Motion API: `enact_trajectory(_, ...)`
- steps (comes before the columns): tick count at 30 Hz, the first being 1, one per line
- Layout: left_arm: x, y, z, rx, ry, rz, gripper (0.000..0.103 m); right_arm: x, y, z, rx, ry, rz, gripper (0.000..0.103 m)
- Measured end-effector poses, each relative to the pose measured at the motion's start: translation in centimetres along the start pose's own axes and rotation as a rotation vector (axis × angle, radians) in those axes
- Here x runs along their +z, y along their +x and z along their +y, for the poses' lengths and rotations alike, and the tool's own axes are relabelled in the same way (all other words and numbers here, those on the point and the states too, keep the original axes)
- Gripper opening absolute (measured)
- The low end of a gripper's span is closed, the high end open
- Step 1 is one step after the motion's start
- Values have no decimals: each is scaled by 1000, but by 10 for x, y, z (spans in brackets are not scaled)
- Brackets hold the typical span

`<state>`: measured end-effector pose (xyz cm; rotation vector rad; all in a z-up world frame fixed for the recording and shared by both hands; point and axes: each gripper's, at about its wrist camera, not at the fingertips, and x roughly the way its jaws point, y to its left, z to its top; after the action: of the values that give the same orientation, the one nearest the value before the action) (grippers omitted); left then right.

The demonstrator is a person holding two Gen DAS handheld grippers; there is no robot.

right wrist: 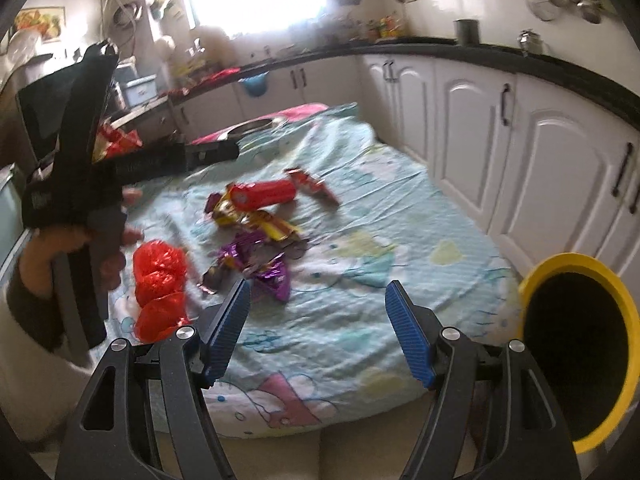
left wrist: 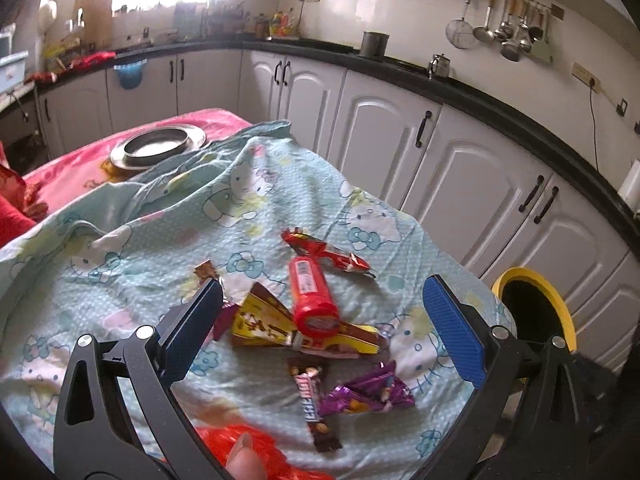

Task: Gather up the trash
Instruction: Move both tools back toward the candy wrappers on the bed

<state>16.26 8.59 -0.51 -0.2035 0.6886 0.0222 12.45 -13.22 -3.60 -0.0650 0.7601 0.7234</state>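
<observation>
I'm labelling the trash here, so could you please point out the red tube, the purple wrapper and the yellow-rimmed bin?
red tube (left wrist: 311,296), left wrist view, middle of its body.
purple wrapper (left wrist: 366,394), left wrist view, crumpled centre.
yellow-rimmed bin (right wrist: 536,276), right wrist view, upper-left rim.

We see glossy foil wrappers, a shiny red plastic tube, crinkly red plastic bag, soft matt printed cloth, polished metal plate, ribbed blue rubbery fingers, smooth yellow plastic bin.
</observation>
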Motion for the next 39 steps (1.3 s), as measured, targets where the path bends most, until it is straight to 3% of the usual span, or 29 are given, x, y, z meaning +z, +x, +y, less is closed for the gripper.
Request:
enact_trajectory(6,12,23,15,-35,-14,84,84,0,32,22,30,-85,42,66)
enact_trajectory(10,14,40,17,-50,-15,138,75,2,53,35,37,-143,64,59)
enact_trajectory(15,15,62,12,-72,8,206,74,4,78,42,37,-174,95,53)
enact_trajectory(19,16,81,4,-73,30,263,73,1,93,41,31,-184,130,35)
enact_trajectory(24,12,103,-3,-53,50,328,57,-2,89,36,29,-177,113,25)
enact_trajectory(27,9,109,-4,-30,57,344,51,-3,85,33,32,-182,111,24)
enact_trajectory(30,5,113,-2,-28,49,366,29,-5,80,31,30,-192,106,23)
enact_trajectory(39,1,99,0,-68,16,315,27,-5,61,13,42,-136,79,23)
